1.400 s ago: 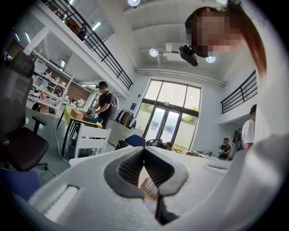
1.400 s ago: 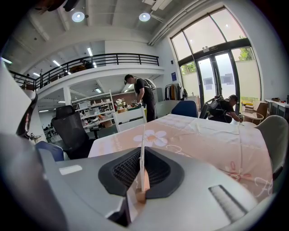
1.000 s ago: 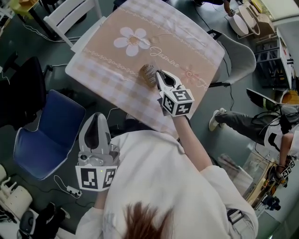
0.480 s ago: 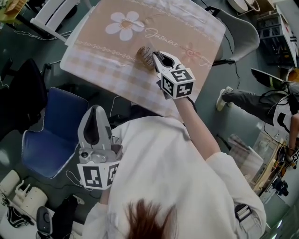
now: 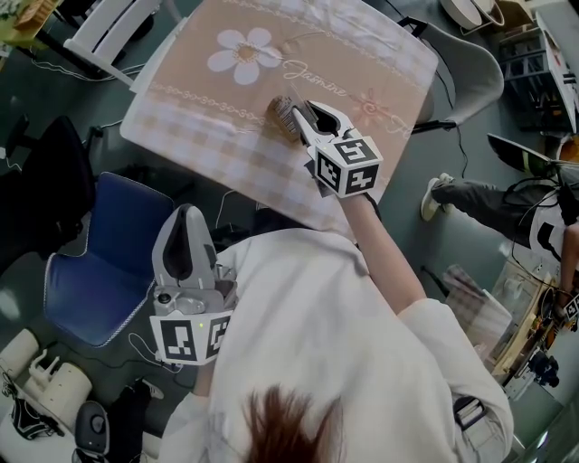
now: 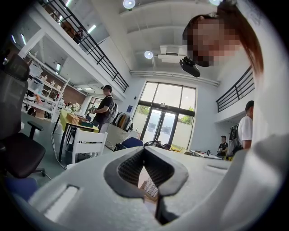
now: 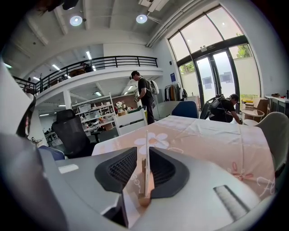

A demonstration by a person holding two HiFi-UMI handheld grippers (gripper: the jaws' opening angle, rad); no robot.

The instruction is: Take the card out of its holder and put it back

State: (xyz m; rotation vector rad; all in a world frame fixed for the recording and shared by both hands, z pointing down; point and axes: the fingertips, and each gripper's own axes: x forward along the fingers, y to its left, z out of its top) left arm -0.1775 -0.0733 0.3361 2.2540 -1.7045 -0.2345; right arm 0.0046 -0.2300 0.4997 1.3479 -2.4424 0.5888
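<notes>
Beige-pink checked cloth with a daisy print (image 5: 242,52) covers the table (image 5: 208,136). The wooden card holder (image 5: 282,118) stands near the cloth's middle, at 4 o'clock from the daisy. The card (image 7: 146,162) is upright in its slot, seen edge-on in the right gripper view with the wood base (image 7: 144,198) under it.

The right hand-held gripper (image 5: 306,113) reaches in from 5 o'clock of the holder and is tipped downward. Its jaws have just been opening and now stand spread, one on either side of the card. There is a clear gap on the left pad's side. The right pad sits just beside the card, and no squeeze on it can be seen (image 7: 142,150).

The left hand-held gripper (image 5: 186,215) is off the table at 7 o'clock from the holder, held level in front of the person's white sleeve. Its jaws are pressed together at the tips with nothing between them (image 6: 144,150).

A blue chair (image 5: 99,262) is at 9 o'clock of the left hand-held gripper. A white chair (image 5: 104,23) is at the table's 10 o'clock corner and a grey chair (image 5: 470,72) at its 3 o'clock side. Another person's leg and shoe (image 5: 452,194) are on the floor at 4 o'clock of the table.
</notes>
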